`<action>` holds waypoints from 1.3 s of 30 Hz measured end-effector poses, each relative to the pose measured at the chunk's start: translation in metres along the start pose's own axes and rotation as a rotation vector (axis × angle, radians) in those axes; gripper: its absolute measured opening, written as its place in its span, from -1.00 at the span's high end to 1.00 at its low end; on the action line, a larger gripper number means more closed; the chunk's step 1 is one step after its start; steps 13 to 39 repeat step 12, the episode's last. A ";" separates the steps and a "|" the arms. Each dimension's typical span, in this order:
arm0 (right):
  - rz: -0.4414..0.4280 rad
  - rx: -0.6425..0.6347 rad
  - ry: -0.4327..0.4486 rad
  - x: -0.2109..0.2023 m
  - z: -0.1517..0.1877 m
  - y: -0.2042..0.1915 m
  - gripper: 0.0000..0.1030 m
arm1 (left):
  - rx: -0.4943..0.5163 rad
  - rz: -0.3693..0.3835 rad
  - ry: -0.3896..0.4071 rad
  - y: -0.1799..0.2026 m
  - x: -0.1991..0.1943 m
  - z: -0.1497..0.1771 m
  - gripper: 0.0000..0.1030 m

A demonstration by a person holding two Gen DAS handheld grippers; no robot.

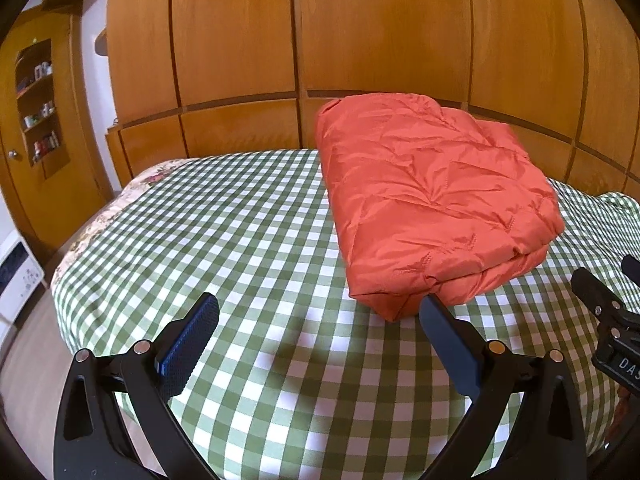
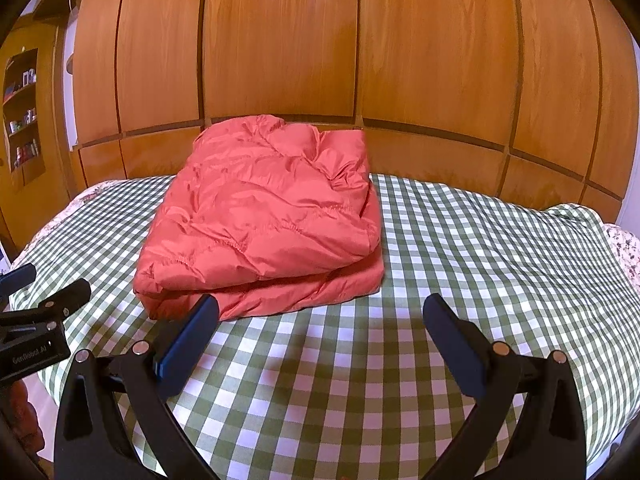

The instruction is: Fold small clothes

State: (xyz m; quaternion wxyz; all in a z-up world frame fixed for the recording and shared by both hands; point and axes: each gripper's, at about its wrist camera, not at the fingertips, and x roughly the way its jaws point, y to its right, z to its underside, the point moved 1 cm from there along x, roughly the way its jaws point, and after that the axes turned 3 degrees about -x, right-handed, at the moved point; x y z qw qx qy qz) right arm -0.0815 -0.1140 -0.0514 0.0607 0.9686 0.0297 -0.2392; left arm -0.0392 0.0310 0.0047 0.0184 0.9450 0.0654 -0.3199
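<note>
An orange quilted puffer garment (image 1: 432, 204) lies folded in a thick rectangle on the green-and-white checked tablecloth (image 1: 224, 240). It also shows in the right wrist view (image 2: 264, 220). My left gripper (image 1: 320, 312) is open and empty, just in front of the garment's near left corner. My right gripper (image 2: 320, 312) is open and empty, in front of the garment's near right edge. The right gripper's body shows at the left view's right edge (image 1: 608, 320); the left gripper's body shows at the right view's left edge (image 2: 36, 320).
Wooden panelled cupboards (image 2: 320, 60) stand right behind the table. A shelf niche with small bottles (image 1: 40, 100) is at the far left. A white appliance (image 1: 16, 272) sits low on the left. The table edge (image 1: 60, 280) drops off on the left.
</note>
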 end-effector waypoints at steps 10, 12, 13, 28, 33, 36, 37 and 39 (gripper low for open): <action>0.070 0.083 -0.075 0.031 0.003 0.047 -0.97 | -0.017 -0.010 -0.093 -0.009 0.024 0.003 -0.93; 0.125 0.102 -0.098 0.043 0.000 0.071 -0.97 | -0.022 -0.021 -0.109 -0.013 0.031 0.003 -0.93; 0.125 0.102 -0.098 0.043 0.000 0.071 -0.97 | -0.022 -0.021 -0.109 -0.013 0.031 0.003 -0.93; 0.125 0.102 -0.098 0.043 0.000 0.071 -0.97 | -0.022 -0.021 -0.109 -0.013 0.031 0.003 -0.93; 0.125 0.102 -0.098 0.043 0.000 0.071 -0.97 | -0.022 -0.021 -0.109 -0.013 0.031 0.003 -0.93; 0.125 0.102 -0.098 0.043 0.000 0.071 -0.97 | -0.022 -0.021 -0.109 -0.013 0.031 0.003 -0.93; 0.125 0.102 -0.098 0.043 0.000 0.071 -0.97 | -0.022 -0.021 -0.109 -0.013 0.031 0.003 -0.93; 0.125 0.102 -0.098 0.043 0.000 0.071 -0.97 | -0.022 -0.021 -0.109 -0.013 0.031 0.003 -0.93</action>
